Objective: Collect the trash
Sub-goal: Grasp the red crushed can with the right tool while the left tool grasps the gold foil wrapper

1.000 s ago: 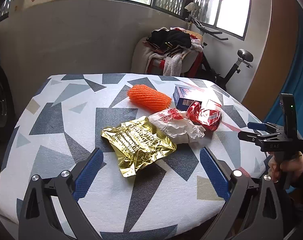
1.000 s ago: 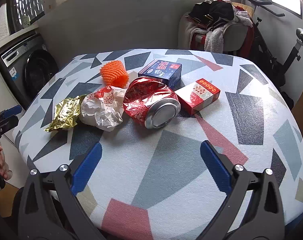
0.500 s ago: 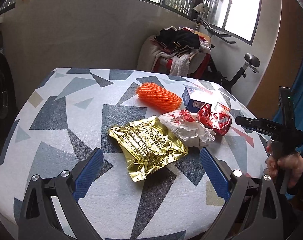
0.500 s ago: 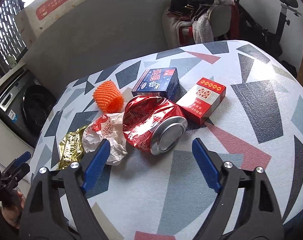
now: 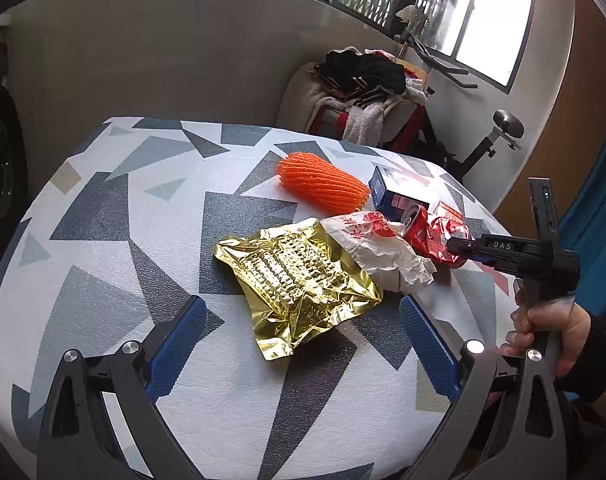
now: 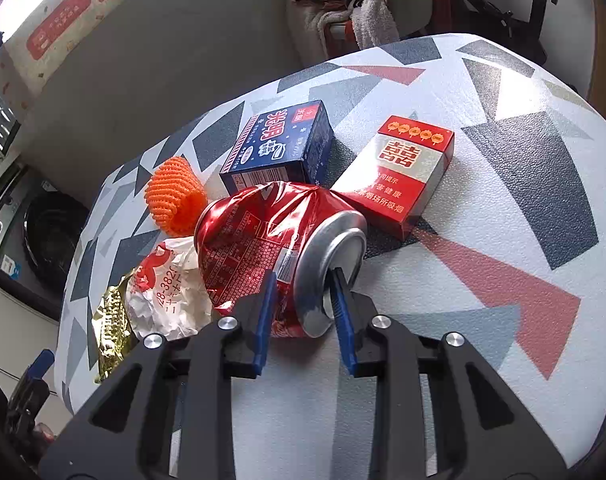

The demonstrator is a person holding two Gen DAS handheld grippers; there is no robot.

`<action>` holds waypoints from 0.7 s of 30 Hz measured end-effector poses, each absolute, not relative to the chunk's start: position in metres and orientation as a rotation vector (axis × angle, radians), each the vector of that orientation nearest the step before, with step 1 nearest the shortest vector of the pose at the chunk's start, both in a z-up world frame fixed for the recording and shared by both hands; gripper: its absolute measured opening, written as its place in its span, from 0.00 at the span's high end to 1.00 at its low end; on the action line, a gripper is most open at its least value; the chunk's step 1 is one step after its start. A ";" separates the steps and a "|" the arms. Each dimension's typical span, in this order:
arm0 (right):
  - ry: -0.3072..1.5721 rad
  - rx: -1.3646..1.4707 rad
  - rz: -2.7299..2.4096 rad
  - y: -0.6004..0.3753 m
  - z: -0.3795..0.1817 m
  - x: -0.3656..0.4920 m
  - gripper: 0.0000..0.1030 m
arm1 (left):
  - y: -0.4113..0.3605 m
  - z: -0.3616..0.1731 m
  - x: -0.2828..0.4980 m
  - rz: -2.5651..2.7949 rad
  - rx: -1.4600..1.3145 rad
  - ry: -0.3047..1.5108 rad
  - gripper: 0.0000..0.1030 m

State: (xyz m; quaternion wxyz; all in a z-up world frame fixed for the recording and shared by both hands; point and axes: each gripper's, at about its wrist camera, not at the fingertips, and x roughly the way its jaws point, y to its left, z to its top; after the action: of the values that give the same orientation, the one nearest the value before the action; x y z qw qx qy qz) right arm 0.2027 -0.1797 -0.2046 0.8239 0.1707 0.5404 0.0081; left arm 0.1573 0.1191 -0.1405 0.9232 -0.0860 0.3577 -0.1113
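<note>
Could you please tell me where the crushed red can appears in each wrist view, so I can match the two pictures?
Left wrist view: the crushed red can lies right of centre, beyond the crumpled white wrapper, with the right gripper at it.
Right wrist view: the can is at centre, its silver end between the closing blue fingers.
Shared landmark: the orange foam net, beyond the can in both.
</note>
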 end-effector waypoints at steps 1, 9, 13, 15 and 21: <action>1.147 0.334 0.024 -0.183 -0.203 0.200 0.73 | 0.120 -0.141 0.158 -0.228 -0.180 0.737 0.08; 1.149 0.299 0.007 -0.206 -0.200 0.198 0.70 | 0.125 -0.150 0.168 -0.224 -0.259 0.764 0.08; 1.131 0.339 0.001 -0.211 -0.202 0.201 0.74 | 0.131 -0.157 0.173 -0.222 -0.342 0.794 0.08; 1.112 0.339 0.007 -0.211 -0.200 0.199 0.76 | 0.135 -0.162 0.176 -0.221 -0.392 0.811 0.08; 1.029 0.315 0.025 -0.210 -0.182 0.187 0.77 | 0.141 -0.175 0.188 -0.219 -0.530 0.841 0.16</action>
State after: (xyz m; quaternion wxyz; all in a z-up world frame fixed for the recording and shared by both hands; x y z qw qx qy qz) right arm 0.1867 -0.2102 -0.1820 0.8587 0.1500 0.4900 0.0120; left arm 0.1876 0.1410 -0.1748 0.8734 -0.2537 0.4024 -0.1049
